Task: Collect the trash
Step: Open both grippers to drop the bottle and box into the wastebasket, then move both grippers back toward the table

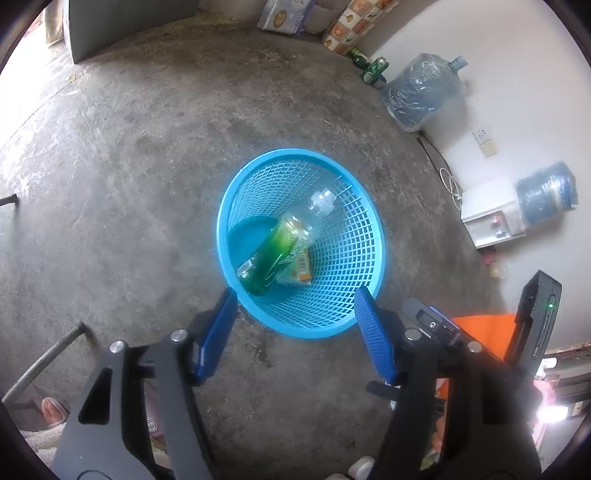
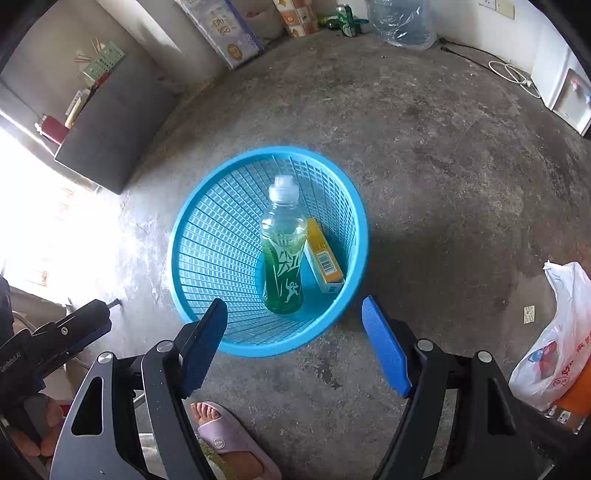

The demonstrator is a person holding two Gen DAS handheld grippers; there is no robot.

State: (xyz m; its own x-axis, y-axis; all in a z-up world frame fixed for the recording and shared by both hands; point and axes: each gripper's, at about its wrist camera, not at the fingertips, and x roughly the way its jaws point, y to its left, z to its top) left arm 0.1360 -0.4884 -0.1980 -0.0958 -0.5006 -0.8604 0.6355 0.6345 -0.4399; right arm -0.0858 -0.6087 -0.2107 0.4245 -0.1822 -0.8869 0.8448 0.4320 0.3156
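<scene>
A blue mesh basket point(image 1: 332, 310) stands upright on the bare concrete floor point(image 1: 129, 166), and both claws hang above its near rim, pointing steeply down at it. Inside the basket lies a clear plastic bottle point(image 1: 284, 247) with a green label and a clear cap; its base sits on the basket's bottom and its capped neck leans up against the mesh wall. Just beside the bottle, touching it, lies a small yellow and white carton point(image 2: 324, 258) with a barcode on its upper face. The left claw point(image 1: 295, 325) is released, its blue pads spread wide with nothing between them, only the basket's rim and the floor showing in the gap. The right claw point(image 2: 293, 328) is likewise released and empty, its pads spread to either side of the near rim without touching it. In the right wrist view the left claw's black body shows at the lower left edge, held in a hand point(image 2: 33, 432), and a foot in a pink slipper point(image 2: 229, 439) rests on the floor just below the basket. A white plastic bag point(image 2: 554, 350) with red print lies on the floor well to the right of the basket. Against the far wall stand a large blue water jug point(image 1: 424, 92), a green can point(image 2: 345, 20) and some cardboard boxes point(image 2: 229, 33).
</scene>
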